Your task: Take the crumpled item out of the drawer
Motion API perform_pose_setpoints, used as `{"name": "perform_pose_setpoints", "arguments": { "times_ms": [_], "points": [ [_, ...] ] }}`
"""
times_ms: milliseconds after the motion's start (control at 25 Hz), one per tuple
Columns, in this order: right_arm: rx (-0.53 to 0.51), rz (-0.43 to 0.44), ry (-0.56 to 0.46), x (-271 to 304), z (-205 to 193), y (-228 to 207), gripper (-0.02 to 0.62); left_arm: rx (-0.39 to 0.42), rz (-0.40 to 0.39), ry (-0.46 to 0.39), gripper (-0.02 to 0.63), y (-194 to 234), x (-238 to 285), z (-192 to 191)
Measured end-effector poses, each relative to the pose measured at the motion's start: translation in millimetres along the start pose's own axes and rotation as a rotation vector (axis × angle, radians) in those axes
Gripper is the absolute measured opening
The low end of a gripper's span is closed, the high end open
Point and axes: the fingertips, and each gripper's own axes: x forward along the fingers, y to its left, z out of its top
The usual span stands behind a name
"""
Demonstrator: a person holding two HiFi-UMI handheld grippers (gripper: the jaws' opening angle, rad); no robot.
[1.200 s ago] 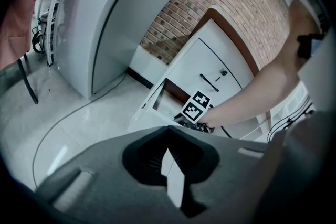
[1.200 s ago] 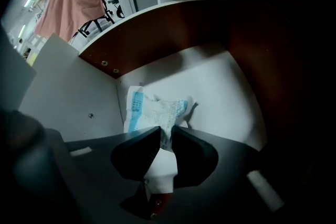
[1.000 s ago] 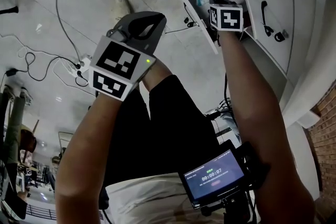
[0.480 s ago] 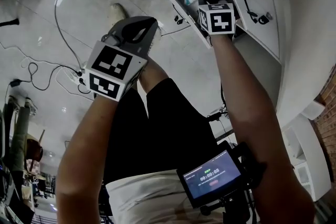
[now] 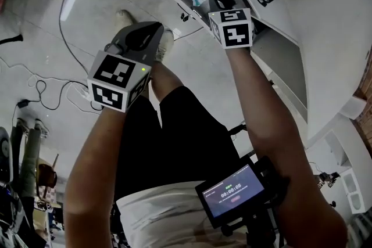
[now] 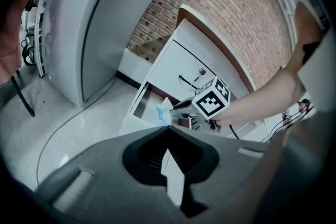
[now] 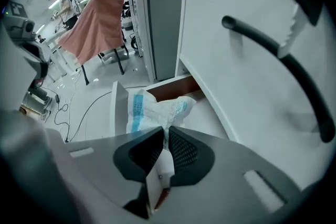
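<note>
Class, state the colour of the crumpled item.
The crumpled item is white with blue print, clearest in the right gripper view.

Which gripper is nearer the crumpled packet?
Right. The right gripper pinches the crumpled packet at the open drawer, its jaws having just been closing. The left gripper, jaws together and empty, is off to the side over the floor.

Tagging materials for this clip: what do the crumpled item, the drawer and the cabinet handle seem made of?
The crumpled item looks like thin creased white film or paper with blue print, probably a plastic wrapper. The drawer: smooth white painted or laminated board, brown and wood-like inside. The cabinet handle: dark smooth bar, metal or plastic.
</note>
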Motion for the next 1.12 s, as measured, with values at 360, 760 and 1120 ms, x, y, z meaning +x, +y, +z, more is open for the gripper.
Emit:
{"name": "perform_pose_setpoints", "arguments": {
  "times_ms": [360, 760, 1120],
  "points": [
    [0.056, 0.054, -0.141, -64, 3, 13, 0.040, 0.059, 0.022, -0.010, 0.003, -35, -28, 16],
    [0.062, 0.075, -0.252, -140, 4, 28, 0.040, 0.093, 0.012, -0.047, 0.003, -96, -73, 30],
    [-0.051, 0.166, -0.358, -216, 8, 49, 0.040, 0.108, 0.039, -0.066, 0.003, -136, -111, 50]
  ]
}}
